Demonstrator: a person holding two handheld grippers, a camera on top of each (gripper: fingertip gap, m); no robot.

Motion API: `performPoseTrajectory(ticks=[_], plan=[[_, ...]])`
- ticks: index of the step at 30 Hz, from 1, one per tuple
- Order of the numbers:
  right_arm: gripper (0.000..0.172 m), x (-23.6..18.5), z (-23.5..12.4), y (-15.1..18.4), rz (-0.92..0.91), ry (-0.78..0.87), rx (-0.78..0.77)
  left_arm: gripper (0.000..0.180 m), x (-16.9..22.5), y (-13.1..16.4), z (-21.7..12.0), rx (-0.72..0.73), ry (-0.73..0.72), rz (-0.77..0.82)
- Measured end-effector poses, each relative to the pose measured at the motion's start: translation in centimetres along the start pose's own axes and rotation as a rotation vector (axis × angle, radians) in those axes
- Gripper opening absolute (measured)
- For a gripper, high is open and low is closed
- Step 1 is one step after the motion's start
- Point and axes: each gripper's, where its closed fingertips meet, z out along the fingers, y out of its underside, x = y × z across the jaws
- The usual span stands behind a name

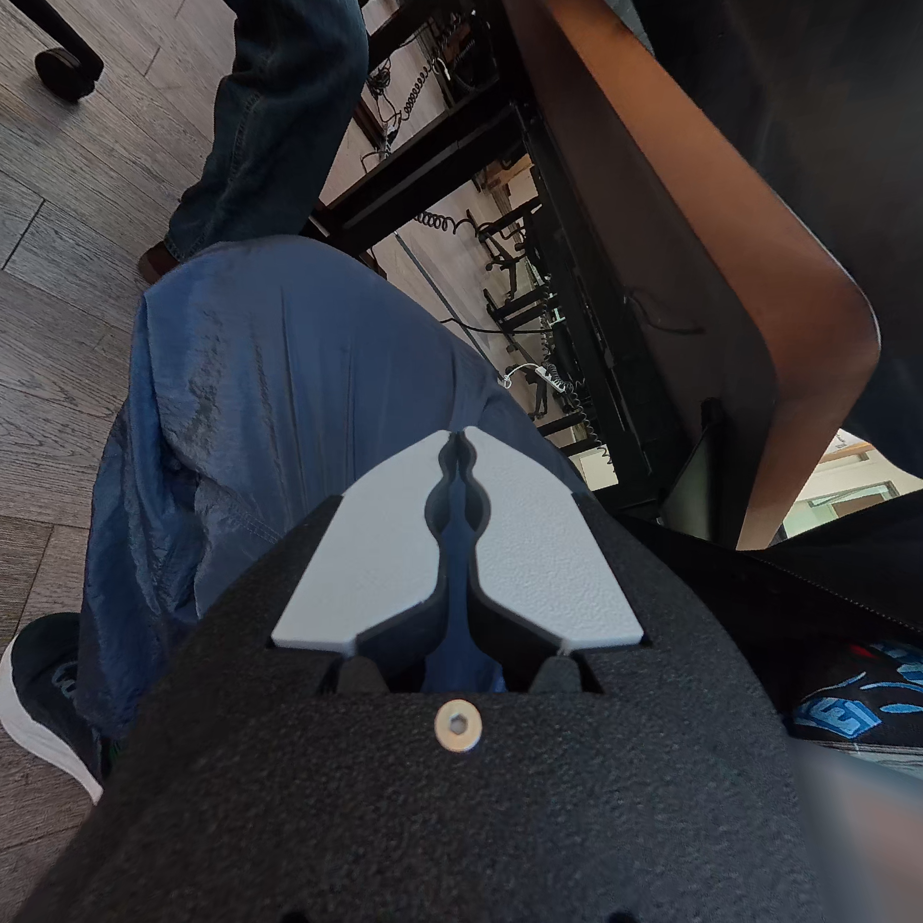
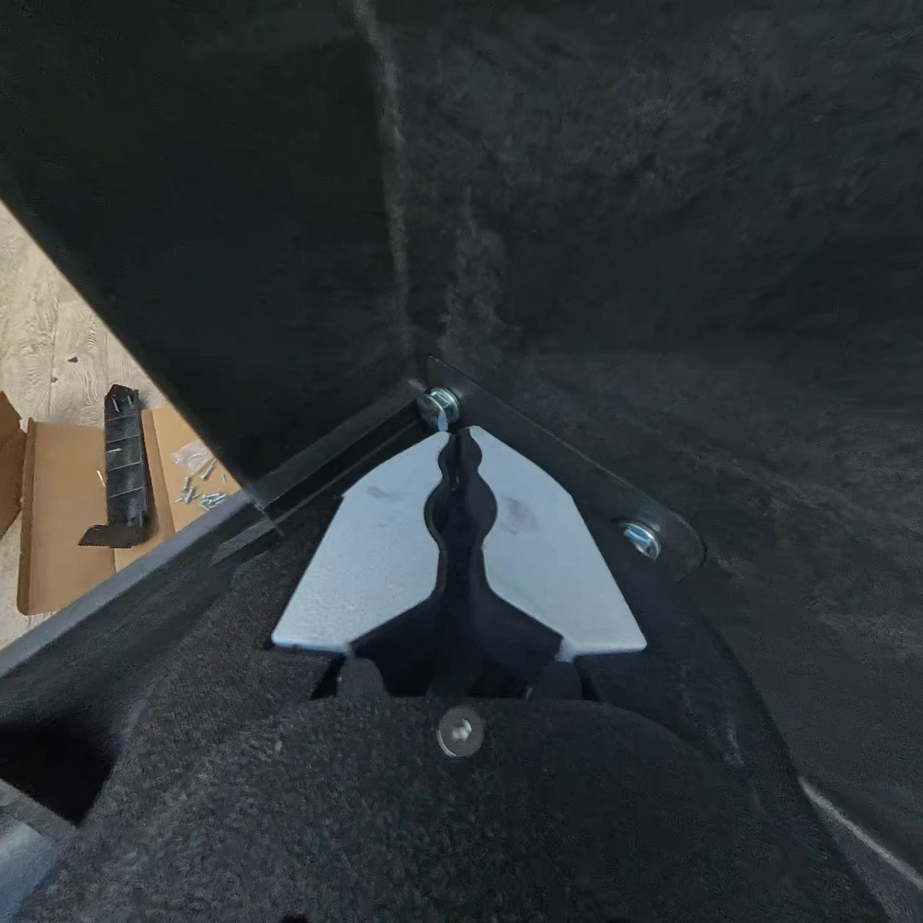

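The left gripper (image 1: 458, 435), a black textured body with two pale grey fingers (image 1: 394, 529), is clenched with its tips together and nothing between them; it hangs over a person's knee in crinkled blue trousers (image 1: 279, 379). Past that knee stands another person's leg in dark denim (image 1: 279, 115), and a dark shoe with a white sole (image 1: 35, 699) shows at the lower left on the grey wood-plank floor (image 1: 60, 309). To the right runs a brown curved wooden panel (image 1: 709, 279), with black desk frames and coiled cables (image 1: 544, 309) on the floor beyond. The right gripper (image 2: 459, 432), of the same build, is likewise clenched and grasps nothing; its tips sit just beside a silver hex bolt with a washer (image 2: 439, 405) – touching or a hair short, I cannot tell – at the corner where black felt-covered panels (image 2: 649, 225) meet a black metal bracket (image 2: 564, 464). A second silver bolt (image 2: 642, 539) is fixed farther right on that bracket. At the far left, well apart from the gripper, a flattened brown cardboard sheet (image 2: 60, 524) lies on the pale floor carrying a long black ribbed plastic part (image 2: 125, 479) and, beside it, a scatter of small silver screws (image 2: 200, 492) by a clear plastic bag (image 2: 192, 457).
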Motion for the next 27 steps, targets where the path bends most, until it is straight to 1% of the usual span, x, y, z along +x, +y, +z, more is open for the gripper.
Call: performPoseTrajectory(ticks=[2,4,6,8,12,14,17,21,25,27], plan=[[0.000,-0.1,-0.2,0.4,0.016,-0.015,-0.017,0.000,0.0,0.0,0.0,0.001,-0.002,0.000],[0.000,-1.0,-0.9,0.6,0.024,-0.108,-0.022,0.000,0.0,-0.3,-0.1,0.011,-0.001,-0.001],[0.000,-1.6,-1.4,0.0,0.053,-0.178,0.020,0.000,0.0,-0.4,-0.1,0.016,-0.002,0.001],[0.000,-1.3,-1.3,-0.8,0.068,-0.153,0.065,0.000,-0.1,-0.4,-0.1,0.014,0.000,-0.003],[0.000,-1.0,-1.0,-1.3,0.067,-0.092,0.081,0.000,0.2,0.1,-0.1,-0.002,0.002,0.005],[0.000,-0.8,-1.3,-0.9,0.057,-0.070,0.063,0.000,0.3,0.0,-0.1,0.002,0.002,0.006],[0.000,-2.1,-2.0,-0.1,0.052,-0.172,0.027,0.000,0.2,-0.4,-0.2,0.015,0.000,0.008],[0.000,-3.6,-1.8,2.3,-0.003,-0.258,-0.115,0.000,0.2,-0.5,-0.2,0.019,0.003,0.005],[0.000,-4.2,-1.7,4.1,-0.063,-0.267,-0.214,0.000,0.5,-0.3,-0.1,0.012,0.010,0.014],[0.000,-4.2,-1.5,3.9,-0.079,-0.249,-0.204,0.000,0.6,-0.5,0.0,0.016,0.015,0.020]])
